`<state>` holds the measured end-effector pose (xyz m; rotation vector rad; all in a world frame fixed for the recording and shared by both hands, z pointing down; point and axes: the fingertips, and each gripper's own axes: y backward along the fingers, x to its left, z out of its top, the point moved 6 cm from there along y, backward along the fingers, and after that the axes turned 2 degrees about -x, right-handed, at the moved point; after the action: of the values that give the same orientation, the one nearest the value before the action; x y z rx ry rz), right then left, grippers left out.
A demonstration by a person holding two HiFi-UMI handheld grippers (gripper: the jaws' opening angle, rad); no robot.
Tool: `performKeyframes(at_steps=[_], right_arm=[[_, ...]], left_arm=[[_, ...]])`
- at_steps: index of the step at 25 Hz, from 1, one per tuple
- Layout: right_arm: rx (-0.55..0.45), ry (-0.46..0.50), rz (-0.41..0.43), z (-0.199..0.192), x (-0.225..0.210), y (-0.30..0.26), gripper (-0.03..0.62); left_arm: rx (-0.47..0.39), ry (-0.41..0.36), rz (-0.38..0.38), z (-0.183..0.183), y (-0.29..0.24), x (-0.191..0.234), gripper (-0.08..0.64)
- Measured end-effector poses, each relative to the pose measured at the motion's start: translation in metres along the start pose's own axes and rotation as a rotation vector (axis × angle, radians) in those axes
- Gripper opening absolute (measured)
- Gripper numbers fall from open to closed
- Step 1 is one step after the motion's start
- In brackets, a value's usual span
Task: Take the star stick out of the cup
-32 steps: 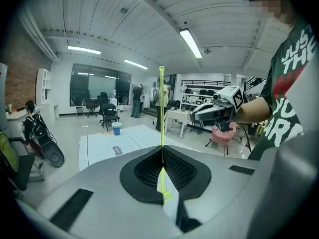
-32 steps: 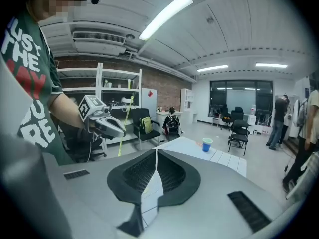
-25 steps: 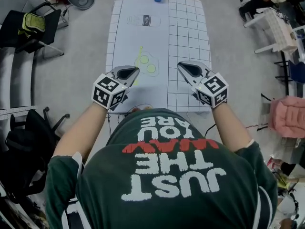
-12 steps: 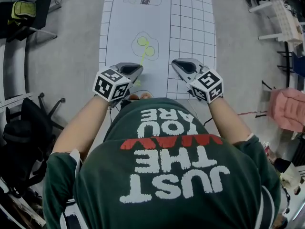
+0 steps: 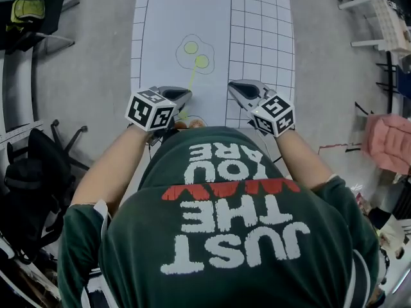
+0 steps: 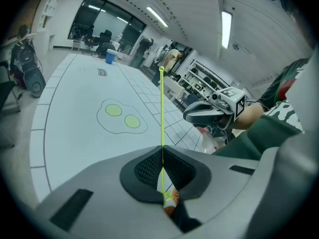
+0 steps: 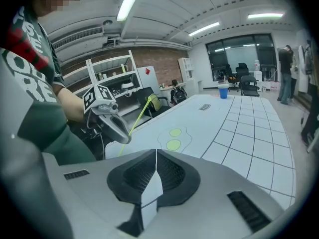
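**Star stick gripped by the left jaws, far from the cup**

The left gripper (image 5: 182, 95) had its jaws closed on the thin yellow-green star stick (image 6: 161, 111). The stick rose straight out from between the pads, over the white counter (image 5: 257, 31). The right gripper (image 5: 234, 86) was held just beside the left one, with its jaws closed and nothing between them. The blue cup (image 6: 110, 58) stood at the far end of the counter, well apart from the stick. Two green printed circles (image 5: 196, 53) lay on the counter in front of both grippers.
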<state>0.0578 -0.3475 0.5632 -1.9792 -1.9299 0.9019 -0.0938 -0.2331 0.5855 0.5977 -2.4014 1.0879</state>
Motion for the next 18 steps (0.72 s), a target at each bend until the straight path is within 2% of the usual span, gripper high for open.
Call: performKeyframes(at_steps=[5, 18], right_arm=[[-0.015, -0.033, 0.007, -0.0055, 0.0008, -0.0016, 0.032], [-0.062, -0.057, 0.009, 0.0029, 0.0008, 0.0037, 0.032]], left_arm=[[0.011, 0.046, -0.006, -0.0019, 0.0002, 0.0025, 0.011], [0.002, 0.057, -0.028, 0.005, 0.001, -0.0061, 0.011]])
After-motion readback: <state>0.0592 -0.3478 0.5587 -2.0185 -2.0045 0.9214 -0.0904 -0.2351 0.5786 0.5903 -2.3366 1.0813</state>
